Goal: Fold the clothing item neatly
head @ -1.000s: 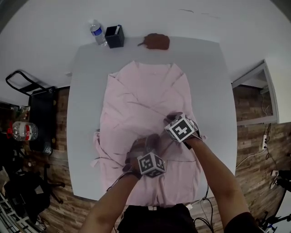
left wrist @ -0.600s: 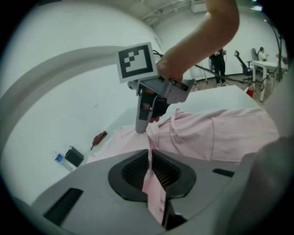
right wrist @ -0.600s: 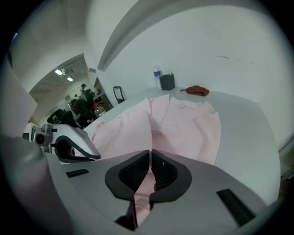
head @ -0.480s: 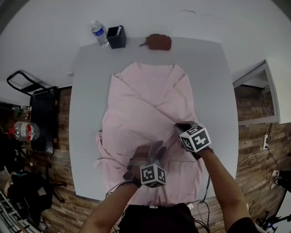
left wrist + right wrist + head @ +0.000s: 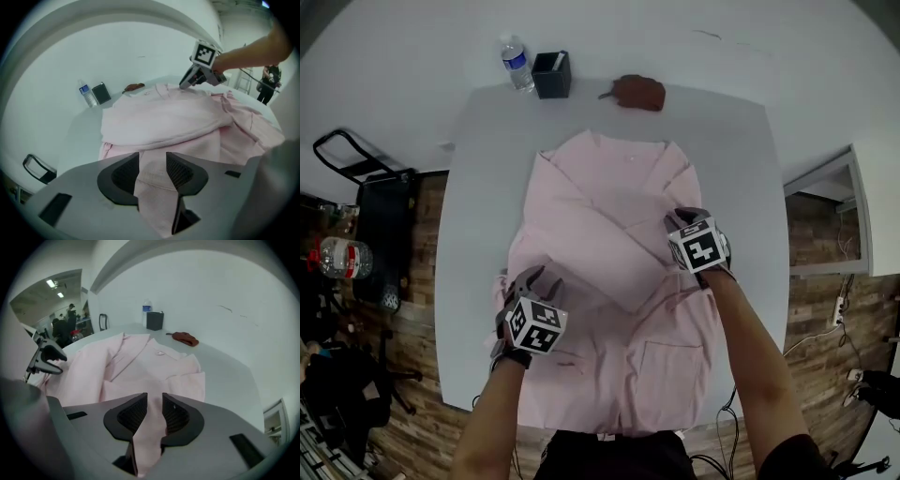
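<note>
On the pale grey, matte rectangular table (image 5: 478, 187) below me lies the pale pink, thin woven shirt (image 5: 609, 234). It is spread nearly flat and takes up most of the middle of the top. Its cloth is soft and lightly creased, with a small button showing near the neck and a square patch pocket low on the right half. The long axis runs from the near edge to the far edge. The collar points away from me and the hem hangs at the near rim. One long panel is folded slantwise across the front, from the far left shoulder down towards the right middle, and its straight edge stands out as a crisp ridge.

My left gripper (image 5: 153, 161) is at the shirt's left margin, where the fabric bunches. Its ribbed black jaws have just been opening and now stand apart, with a seamed strip of pink cloth in the gap. My right gripper (image 5: 154, 404) is over the shirt's right half, beside the lower end of the folded panel. Its jaws have also just been opening, to a narrower gap, with pink cloth between them too.

At the far edge stand a clear plastic water bottle with a blue cap (image 5: 516, 63) and a black square box-shaped holder (image 5: 553, 75). A rumpled brown pouch (image 5: 639, 92) lies well to their right.
</note>
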